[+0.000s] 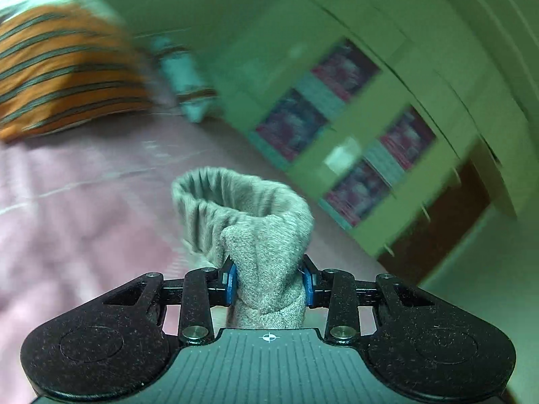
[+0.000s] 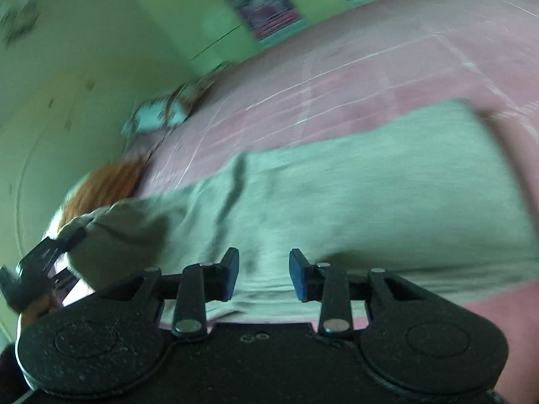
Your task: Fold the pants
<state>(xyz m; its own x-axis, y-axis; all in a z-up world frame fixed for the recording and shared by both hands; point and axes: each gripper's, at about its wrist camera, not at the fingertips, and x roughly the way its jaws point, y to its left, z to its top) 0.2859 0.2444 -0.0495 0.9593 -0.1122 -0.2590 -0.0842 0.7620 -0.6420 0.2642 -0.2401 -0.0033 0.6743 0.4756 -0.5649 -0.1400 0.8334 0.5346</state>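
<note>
The pants are grey-beige knit fabric. In the left wrist view my left gripper (image 1: 269, 282) is shut on a bunched end of the pants (image 1: 256, 222), with a ribbed cuff or waistband standing up above the blue pads, lifted over the pink bed. In the right wrist view the pants (image 2: 353, 195) lie spread across the pink bedsheet (image 2: 370, 77). My right gripper (image 2: 264, 274) is open and empty, just above the near edge of the fabric. The left gripper (image 2: 40, 262) shows at the far left of that view, holding the pants' end.
An orange striped pillow (image 1: 64, 77) and a light blue patterned pillow (image 1: 182, 77) lie at the head of the bed (image 1: 84, 208). A green wardrobe (image 1: 353, 128) with coloured panels stands beside the bed. Both views are motion-blurred.
</note>
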